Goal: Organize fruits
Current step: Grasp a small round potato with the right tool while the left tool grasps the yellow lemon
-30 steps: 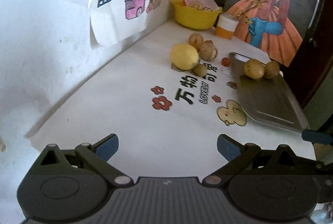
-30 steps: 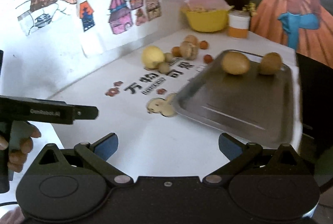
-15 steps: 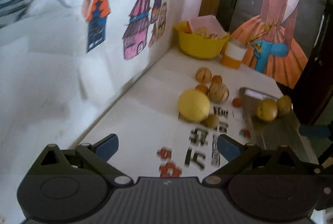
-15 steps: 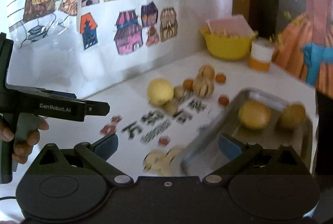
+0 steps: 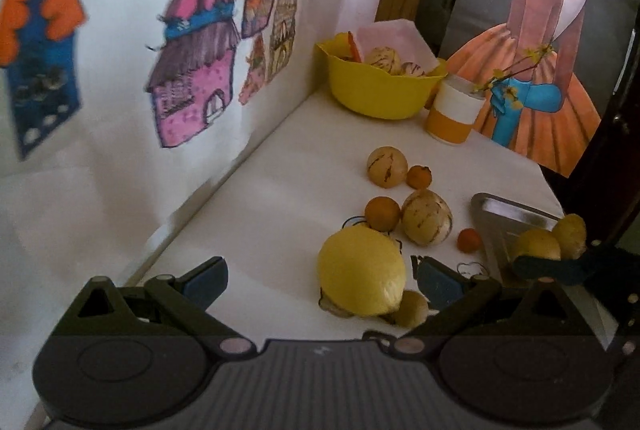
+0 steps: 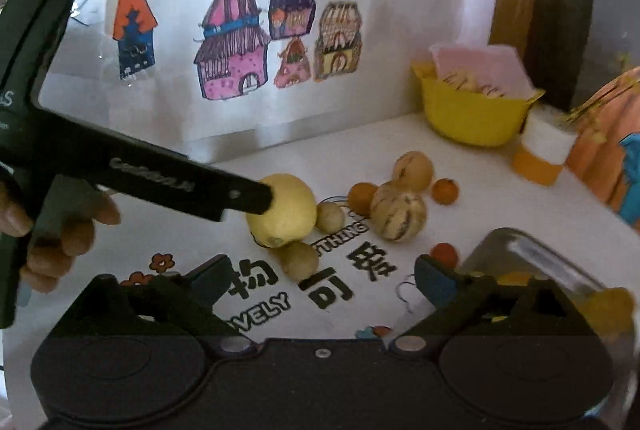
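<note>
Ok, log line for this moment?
left claw: open, at big yellow fruit | right claw: open, empty | tray: two fruits

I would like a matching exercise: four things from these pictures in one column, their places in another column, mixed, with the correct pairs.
Things:
1. big yellow lemon
2. yellow plastic bowl
3. orange-and-white cup
4. steel tray

Places:
a. far wall corner
b. right table edge, holding two yellowish fruits
c. between the left tongs' open fingers
d. right beside the bowl

Pairs: 1-c, 2-a, 3-d, 4-b
</note>
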`<state>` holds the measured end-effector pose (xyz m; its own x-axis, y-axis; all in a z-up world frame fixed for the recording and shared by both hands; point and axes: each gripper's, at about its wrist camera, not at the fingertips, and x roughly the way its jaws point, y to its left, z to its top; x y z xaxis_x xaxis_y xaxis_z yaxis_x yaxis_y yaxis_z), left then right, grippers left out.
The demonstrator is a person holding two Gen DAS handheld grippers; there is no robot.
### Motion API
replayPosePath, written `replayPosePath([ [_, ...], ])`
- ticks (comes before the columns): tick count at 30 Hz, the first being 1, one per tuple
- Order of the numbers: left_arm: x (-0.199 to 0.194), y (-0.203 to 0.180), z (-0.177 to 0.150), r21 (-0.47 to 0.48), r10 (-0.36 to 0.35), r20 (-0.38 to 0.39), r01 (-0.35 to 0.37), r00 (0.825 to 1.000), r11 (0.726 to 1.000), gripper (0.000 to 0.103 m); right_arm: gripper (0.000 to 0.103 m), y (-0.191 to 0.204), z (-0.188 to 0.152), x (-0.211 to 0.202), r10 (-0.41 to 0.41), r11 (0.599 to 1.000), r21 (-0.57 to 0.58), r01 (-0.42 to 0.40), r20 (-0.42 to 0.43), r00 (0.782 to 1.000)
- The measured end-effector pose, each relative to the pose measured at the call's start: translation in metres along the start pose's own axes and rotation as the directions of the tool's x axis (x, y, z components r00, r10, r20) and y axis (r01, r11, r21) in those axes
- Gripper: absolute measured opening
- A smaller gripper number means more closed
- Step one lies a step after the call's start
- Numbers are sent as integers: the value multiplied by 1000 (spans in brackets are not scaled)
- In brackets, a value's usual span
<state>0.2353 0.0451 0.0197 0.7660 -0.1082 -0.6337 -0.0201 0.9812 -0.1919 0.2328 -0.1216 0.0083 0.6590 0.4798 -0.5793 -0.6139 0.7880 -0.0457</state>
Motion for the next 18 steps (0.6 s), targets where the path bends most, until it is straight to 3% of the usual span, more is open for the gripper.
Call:
replayPosePath([
  [9,27,-2,1,13,-41,-7,41,999,999,102,70,6,1,35,45,998,-47,-47,-43,998],
  [18,38,8,-1,-16,-90,-22,89,996,996,95,55,-1,3,51,80,996,49,-76,-81,993],
])
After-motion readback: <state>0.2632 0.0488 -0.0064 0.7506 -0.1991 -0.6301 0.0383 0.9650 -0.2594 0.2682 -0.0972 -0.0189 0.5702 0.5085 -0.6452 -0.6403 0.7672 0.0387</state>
